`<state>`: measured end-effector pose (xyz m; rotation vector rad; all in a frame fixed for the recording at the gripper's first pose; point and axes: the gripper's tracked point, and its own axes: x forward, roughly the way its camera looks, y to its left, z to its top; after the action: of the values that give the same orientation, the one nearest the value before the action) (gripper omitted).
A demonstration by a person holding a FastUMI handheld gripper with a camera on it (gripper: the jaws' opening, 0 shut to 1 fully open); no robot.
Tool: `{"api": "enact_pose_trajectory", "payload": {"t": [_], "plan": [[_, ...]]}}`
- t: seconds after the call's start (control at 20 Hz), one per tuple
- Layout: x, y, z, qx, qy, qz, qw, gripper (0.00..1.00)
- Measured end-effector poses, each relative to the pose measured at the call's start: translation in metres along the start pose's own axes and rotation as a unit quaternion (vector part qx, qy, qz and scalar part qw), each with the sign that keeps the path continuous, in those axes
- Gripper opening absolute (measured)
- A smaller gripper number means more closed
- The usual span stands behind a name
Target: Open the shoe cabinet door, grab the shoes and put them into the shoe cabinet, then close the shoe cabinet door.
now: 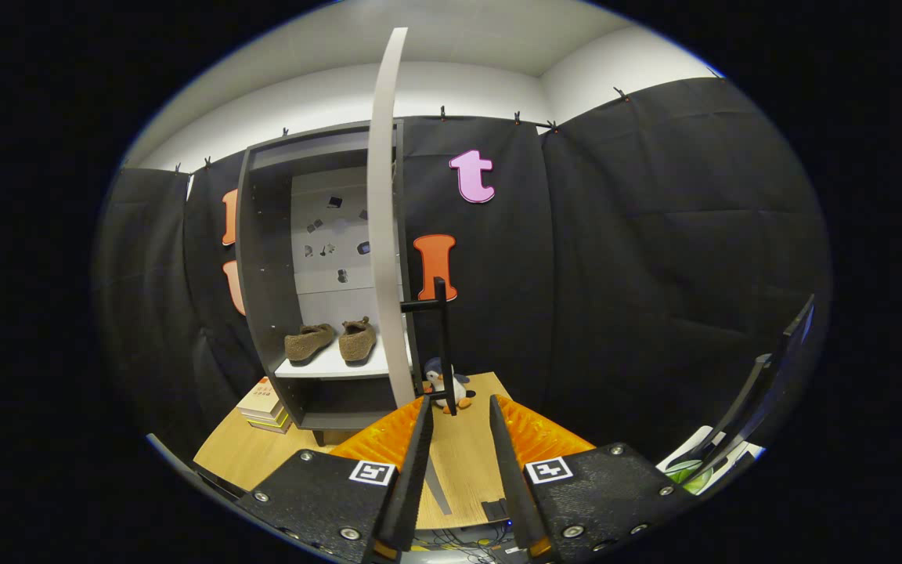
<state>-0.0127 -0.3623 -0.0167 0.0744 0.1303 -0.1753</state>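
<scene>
The fingers [459, 419] stand spread apart with nothing between them, just short of the black bar handle [443, 345] on the open door [385, 219] — the door is seen edge-on, swung out toward the camera. Inside the shoe cabinet [263, 266] two brown shoes [331, 341] sit side by side on the white shelf [326, 366]. On the worktop [239, 454], a stack of books [265, 405] lies beside the cabinet's base, and a toy penguin [445, 385] sits behind the handle.

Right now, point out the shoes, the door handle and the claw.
shoes [357, 341]: gripper view, right shoe on the cabinet shelf.
door handle [443, 345]: gripper view, middle of the black bar.
claw [460, 415]: gripper view, open gap between fingertips, just short of the handle.
</scene>
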Motion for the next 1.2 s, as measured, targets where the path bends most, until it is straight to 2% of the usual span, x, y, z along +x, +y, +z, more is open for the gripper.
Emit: {"api": "enact_pose_trajectory", "payload": {"t": [0.25, 0.65, 1.2], "plan": [[0.036, 0.005, -0.020, -0.003, 0.019, 0.038, 0.999, 0.51], [0.049, 0.011, -0.029, -0.005, 0.012, 0.048, 0.999, 0.52], [0.041, 0.107, -0.034, -0.022, 0.012, 0.154, 0.988, 0.52]]}}
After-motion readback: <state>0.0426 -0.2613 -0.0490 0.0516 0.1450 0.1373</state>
